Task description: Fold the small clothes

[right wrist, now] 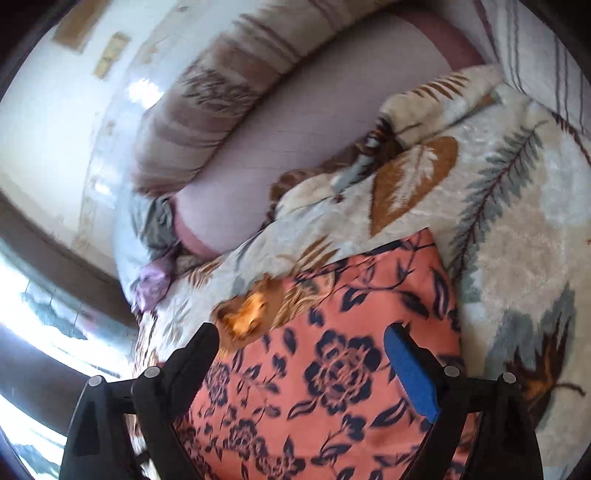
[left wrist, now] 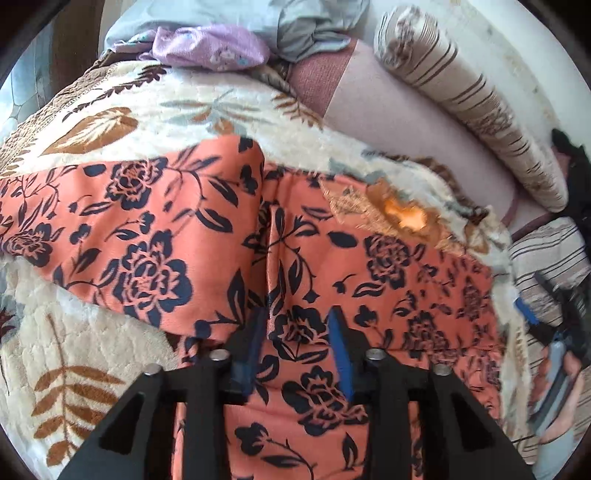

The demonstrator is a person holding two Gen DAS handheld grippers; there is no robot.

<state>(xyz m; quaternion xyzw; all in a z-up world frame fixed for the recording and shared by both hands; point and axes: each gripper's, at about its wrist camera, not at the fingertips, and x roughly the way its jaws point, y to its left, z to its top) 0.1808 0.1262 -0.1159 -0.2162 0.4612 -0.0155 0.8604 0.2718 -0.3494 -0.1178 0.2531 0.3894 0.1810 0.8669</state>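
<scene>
The garment (left wrist: 155, 229) is coral-orange, printed with dark navy roses and leaves. The blanket (left wrist: 92, 369) under it is cream plush with rust-brown leaves and grey-green fern sprays. The bolster (left wrist: 469, 110) is beige with brown stripes. The sheet (left wrist: 388, 122) is dusty pink. A crumpled cloth (left wrist: 210, 46) is lilac with small flowers; another (left wrist: 295, 22) is pale grey-blue. The left tool (left wrist: 299, 325) and the right tool (right wrist: 301, 343) are black with blue pads.
</scene>
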